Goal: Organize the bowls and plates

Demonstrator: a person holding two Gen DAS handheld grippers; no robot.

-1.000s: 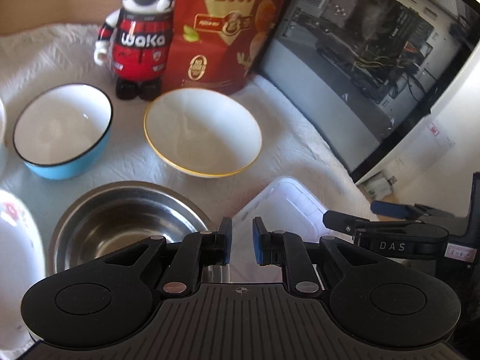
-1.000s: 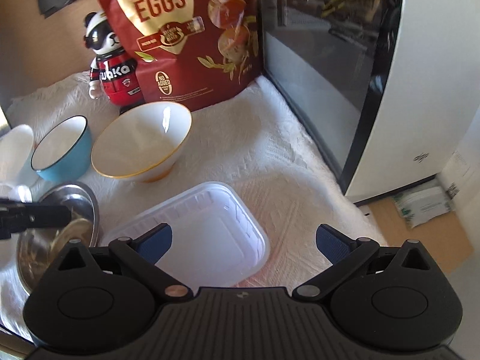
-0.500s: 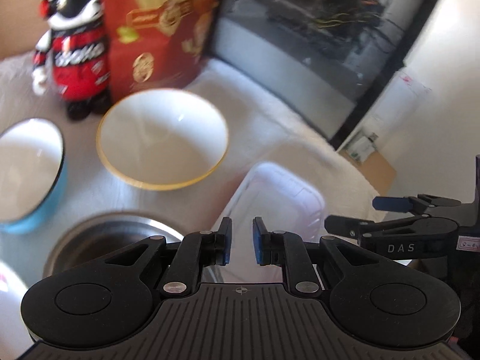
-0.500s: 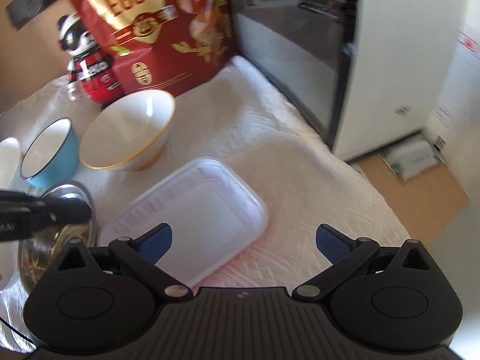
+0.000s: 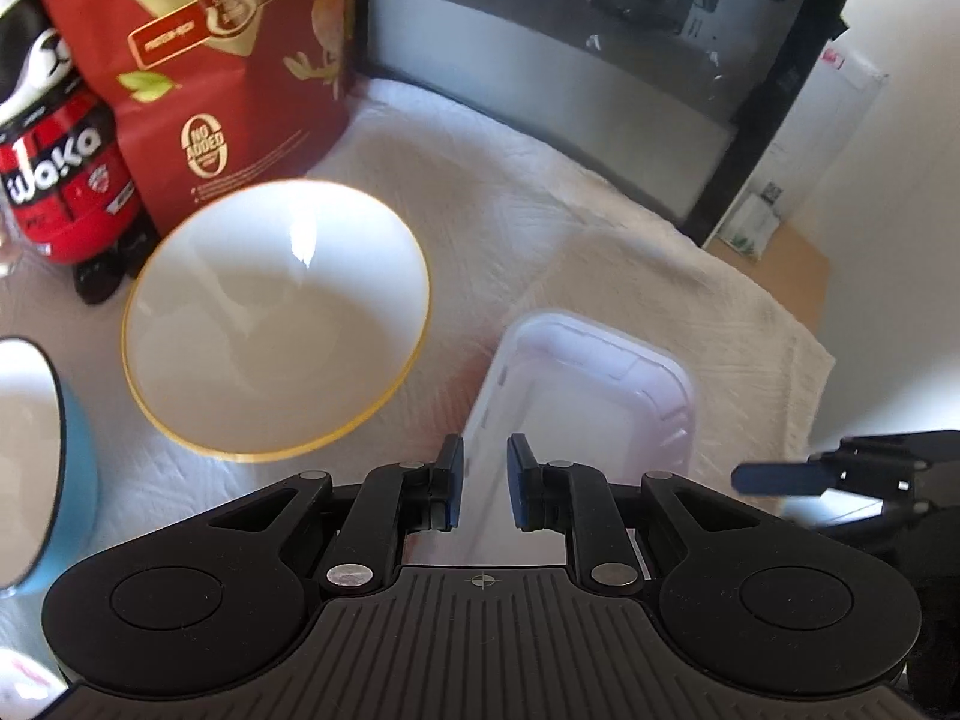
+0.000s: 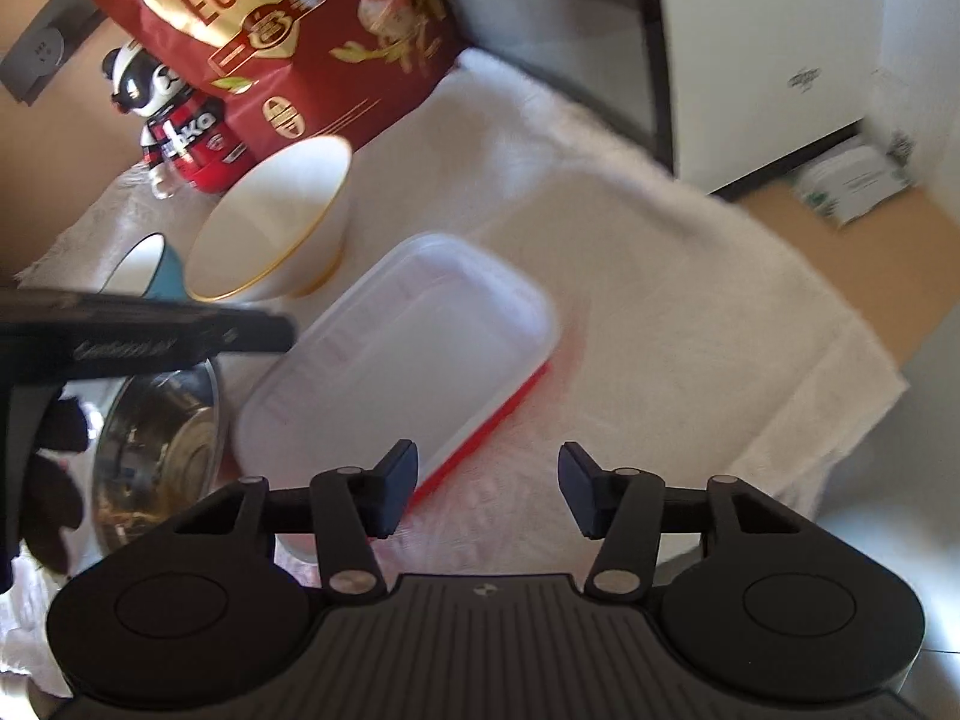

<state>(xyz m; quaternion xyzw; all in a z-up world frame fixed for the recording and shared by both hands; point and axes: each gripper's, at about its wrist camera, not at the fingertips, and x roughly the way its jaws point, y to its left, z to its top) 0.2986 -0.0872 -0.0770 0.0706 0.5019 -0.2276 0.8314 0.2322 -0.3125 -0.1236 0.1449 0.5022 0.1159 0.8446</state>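
Observation:
A white bowl with a gold rim (image 5: 276,318) (image 6: 270,222) sits on the cloth, with a blue bowl (image 5: 36,462) (image 6: 150,264) to its left. A steel bowl (image 6: 162,444) lies nearer, left of a lidded plastic container with a red base (image 5: 594,396) (image 6: 396,348). My left gripper (image 5: 485,489) hovers over the container's left edge; its jaws are nearly shut, just starting to open, and empty. My right gripper (image 6: 489,492) hangs over the container's near right corner. Its jaws are closing, with the red edge by the left finger and only cloth between the pads.
A red quail-egg pouch (image 5: 198,60) and a panda figure (image 5: 54,180) stand behind the bowls. A glass-sided computer case (image 5: 570,60) walls the back right. The white cloth (image 5: 540,210) ends at the table's right edge, above a cardboard box (image 6: 840,240).
My left gripper has slid right, from over the steel bowl to over the container's edge. My right gripper has sunk and rolled toward the container, and its jaws have narrowed from fully wide.

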